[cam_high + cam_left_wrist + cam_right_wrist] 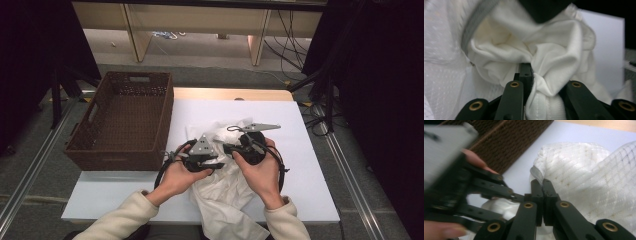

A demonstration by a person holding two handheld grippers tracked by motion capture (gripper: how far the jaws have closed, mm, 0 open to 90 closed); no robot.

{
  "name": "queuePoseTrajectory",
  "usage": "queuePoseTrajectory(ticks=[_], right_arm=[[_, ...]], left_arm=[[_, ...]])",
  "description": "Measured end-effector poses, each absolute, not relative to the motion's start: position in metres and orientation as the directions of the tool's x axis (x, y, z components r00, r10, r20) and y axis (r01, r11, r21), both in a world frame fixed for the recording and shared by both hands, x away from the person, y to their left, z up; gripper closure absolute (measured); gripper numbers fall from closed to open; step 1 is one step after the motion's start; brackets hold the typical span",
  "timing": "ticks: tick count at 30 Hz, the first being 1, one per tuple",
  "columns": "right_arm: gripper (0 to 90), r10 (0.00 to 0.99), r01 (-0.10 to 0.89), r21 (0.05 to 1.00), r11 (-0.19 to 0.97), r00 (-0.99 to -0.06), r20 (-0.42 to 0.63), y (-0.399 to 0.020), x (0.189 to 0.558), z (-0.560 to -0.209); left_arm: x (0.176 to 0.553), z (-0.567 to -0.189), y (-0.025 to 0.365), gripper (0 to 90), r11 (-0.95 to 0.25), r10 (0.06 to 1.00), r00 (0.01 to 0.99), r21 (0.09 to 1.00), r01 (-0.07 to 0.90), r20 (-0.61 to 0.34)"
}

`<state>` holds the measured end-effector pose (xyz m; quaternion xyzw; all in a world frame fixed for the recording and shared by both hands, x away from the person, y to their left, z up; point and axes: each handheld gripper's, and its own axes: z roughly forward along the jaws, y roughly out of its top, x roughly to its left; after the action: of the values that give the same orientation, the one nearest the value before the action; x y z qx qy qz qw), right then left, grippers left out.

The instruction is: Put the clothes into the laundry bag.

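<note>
A crumpled white garment (pixel 225 200) lies on the white table (pixel 310 165) and hangs over its near edge. My left gripper (pixel 219 164) sits on the garment's left side. In the left gripper view my left gripper (pixel 531 75) is shut on a bunched fold of the garment (pixel 554 50), which hides one jaw tip. My right gripper (pixel 228 148) points left toward the other one. In the right gripper view my right gripper (pixel 542 185) has its jaws together on the grey-trimmed edge (pixel 535 173) of the garment (pixel 584 175). The two grippers' tips nearly meet.
A brown wicker basket (pixel 120 159) stands at the table's left side and holds nothing that I can see. The basket wall (pixel 506 142) runs close behind the left hand. Bare table (pixel 584 135) spreads to the right and behind the garment. Cables and table legs lie beyond.
</note>
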<state>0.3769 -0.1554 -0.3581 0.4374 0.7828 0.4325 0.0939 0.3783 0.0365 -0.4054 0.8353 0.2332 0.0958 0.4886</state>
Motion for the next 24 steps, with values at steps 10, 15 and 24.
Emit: queuePoseTrajectory(ticks=[10, 15, 24], right_arm=[[90.0, 0.729, 0.593, 0.765, 0.251, -0.636, 0.254, -0.146, 0.365, -0.348], [90.0, 0.734, 0.613, 0.75, 0.25, -0.625, 0.266, -0.148, 0.373, -0.358], [90.0, 0.737, 0.626, 0.729, 0.278, -0.626, 0.256, -0.144, 0.375, -0.362]], left_arm=[[0.355, -0.354, 0.05, 77.1, -0.446, 0.463, 0.885, 0.876, 0.183, 0.05], [0.366, -0.375, 0.054, 76.8, -0.434, 0.476, 0.879, 0.87, 0.235, 0.0], [0.339, -0.383, 0.084, 33.8, -0.496, 0.504, 0.863, 0.824, 0.275, 0.015]])
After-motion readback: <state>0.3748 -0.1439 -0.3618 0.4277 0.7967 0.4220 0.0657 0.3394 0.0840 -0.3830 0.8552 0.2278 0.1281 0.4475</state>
